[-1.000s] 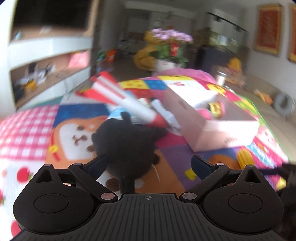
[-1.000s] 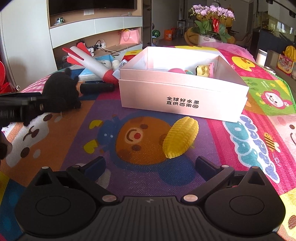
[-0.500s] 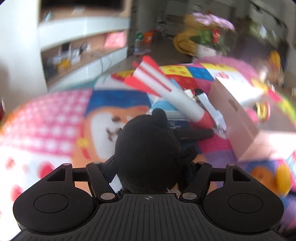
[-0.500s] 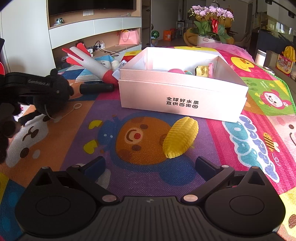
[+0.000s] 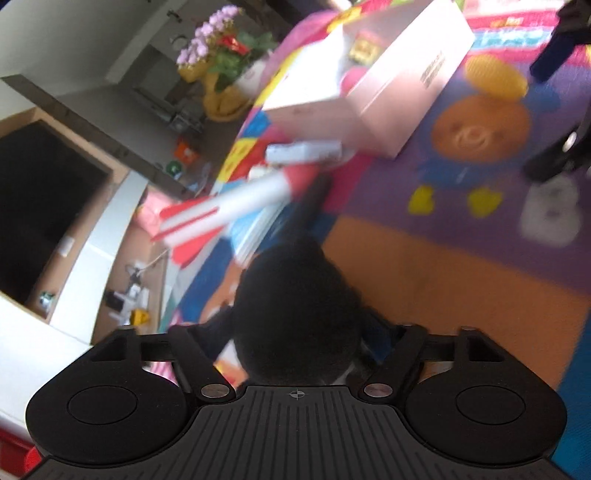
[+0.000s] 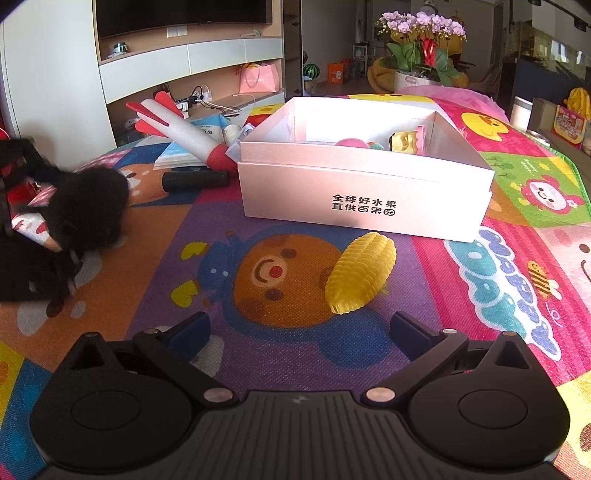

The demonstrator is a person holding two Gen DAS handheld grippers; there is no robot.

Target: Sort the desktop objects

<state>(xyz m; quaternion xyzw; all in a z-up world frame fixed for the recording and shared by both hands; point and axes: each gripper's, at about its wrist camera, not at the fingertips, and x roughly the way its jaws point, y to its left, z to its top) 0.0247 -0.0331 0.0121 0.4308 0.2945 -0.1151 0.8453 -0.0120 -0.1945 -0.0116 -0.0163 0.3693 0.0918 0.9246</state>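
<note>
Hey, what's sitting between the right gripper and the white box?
In the right wrist view, only the yellow toy corn lies on the mat between the right gripper and the white box.

Home living room, television (image 6: 177, 16), orchids (image 6: 421, 22), playmat (image 6: 517, 280)

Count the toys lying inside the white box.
3 visible in the box: a pink toy, a teal one beside it, a yellow one rightmost. The wall may hide more.
</note>
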